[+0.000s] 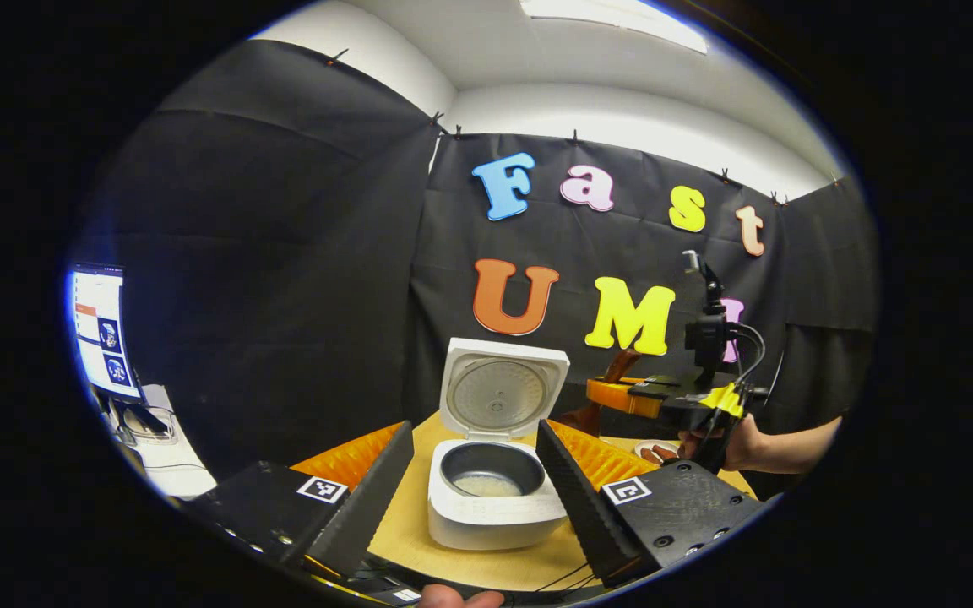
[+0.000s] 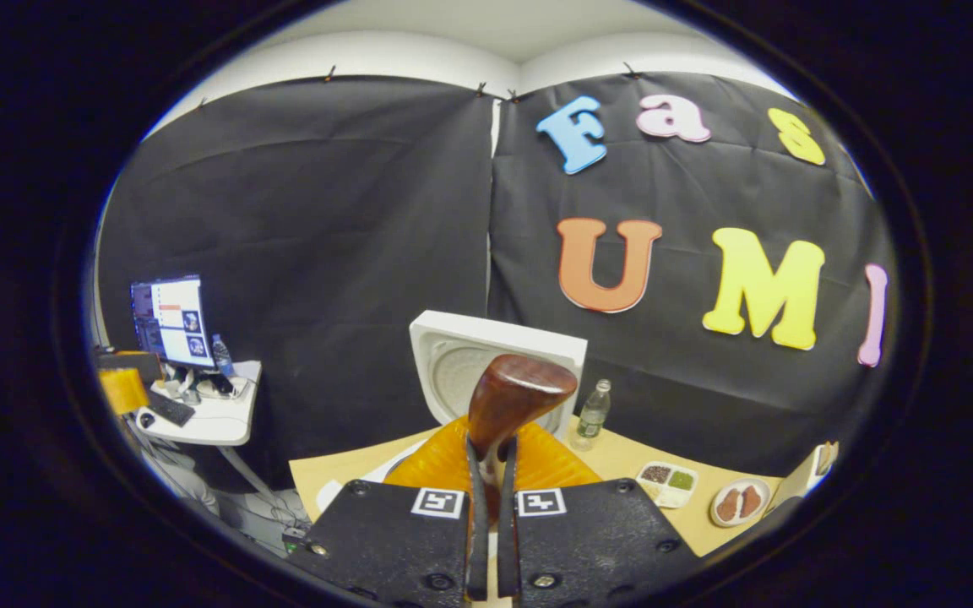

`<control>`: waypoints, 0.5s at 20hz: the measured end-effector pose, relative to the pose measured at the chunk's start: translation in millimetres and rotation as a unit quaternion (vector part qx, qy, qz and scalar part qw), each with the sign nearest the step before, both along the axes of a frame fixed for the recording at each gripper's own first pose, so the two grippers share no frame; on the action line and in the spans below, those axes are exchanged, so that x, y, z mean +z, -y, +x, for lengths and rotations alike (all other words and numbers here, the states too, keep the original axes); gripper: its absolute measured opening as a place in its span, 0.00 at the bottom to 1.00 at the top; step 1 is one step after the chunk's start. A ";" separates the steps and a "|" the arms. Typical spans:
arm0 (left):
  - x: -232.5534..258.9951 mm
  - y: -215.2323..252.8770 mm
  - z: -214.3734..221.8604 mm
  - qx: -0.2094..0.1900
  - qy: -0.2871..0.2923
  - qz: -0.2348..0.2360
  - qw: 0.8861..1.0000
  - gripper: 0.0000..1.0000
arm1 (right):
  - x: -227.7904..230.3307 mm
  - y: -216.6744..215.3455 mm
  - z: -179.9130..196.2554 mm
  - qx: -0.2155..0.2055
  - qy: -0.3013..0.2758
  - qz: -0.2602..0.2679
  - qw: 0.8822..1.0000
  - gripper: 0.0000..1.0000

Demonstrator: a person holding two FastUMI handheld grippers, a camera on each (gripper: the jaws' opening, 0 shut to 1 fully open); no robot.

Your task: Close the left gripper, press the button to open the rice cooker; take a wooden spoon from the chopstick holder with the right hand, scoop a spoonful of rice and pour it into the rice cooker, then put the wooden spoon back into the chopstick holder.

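Note:
The white rice cooker (image 1: 495,507) stands on the wooden table with its lid (image 1: 503,388) raised; a little rice lies in the dark inner pot (image 1: 491,471). My left gripper (image 1: 474,428) is open, its fingers spread either side of the cooker and clear of it. Farther right, a hand holds my right gripper (image 1: 622,394) above the table with the wooden spoon (image 1: 619,366) in it. In the right gripper view, my right gripper (image 2: 493,447) is shut on the spoon's handle, and the brown spoon bowl (image 2: 520,393) sticks up in front of the cooker lid (image 2: 453,355).
A water bottle (image 2: 592,414), a divided tray of grains (image 2: 666,483) and a small plate with brown pieces (image 2: 740,502) sit on the table right of the cooker. A side desk (image 2: 216,422) with a monitor (image 2: 170,321) stands off to the left.

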State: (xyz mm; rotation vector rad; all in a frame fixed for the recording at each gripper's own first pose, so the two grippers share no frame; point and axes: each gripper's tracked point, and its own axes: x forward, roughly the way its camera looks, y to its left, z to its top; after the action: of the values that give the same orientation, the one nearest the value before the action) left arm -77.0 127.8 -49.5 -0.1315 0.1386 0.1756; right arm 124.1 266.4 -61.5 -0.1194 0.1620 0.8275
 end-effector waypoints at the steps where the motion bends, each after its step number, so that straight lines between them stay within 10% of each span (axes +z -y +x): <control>1: -0.1 8.2 3.9 -0.006 0.000 0.000 1.000 0.94 | 6.7 15.4 0.1 -0.009 0.000 0.012 1.000 0.10; 10: 6.4 78.3 44.5 -0.063 0.010 0.001 0.998 0.94 | 25.8 178.3 17.5 -0.128 -0.028 0.089 0.987 0.10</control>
State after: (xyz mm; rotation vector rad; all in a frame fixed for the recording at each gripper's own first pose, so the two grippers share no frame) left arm -32.6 49.5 -43.2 -0.1222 0.1268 0.0493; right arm 141.5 88.1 -35.7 0.0922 0.1517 0.5850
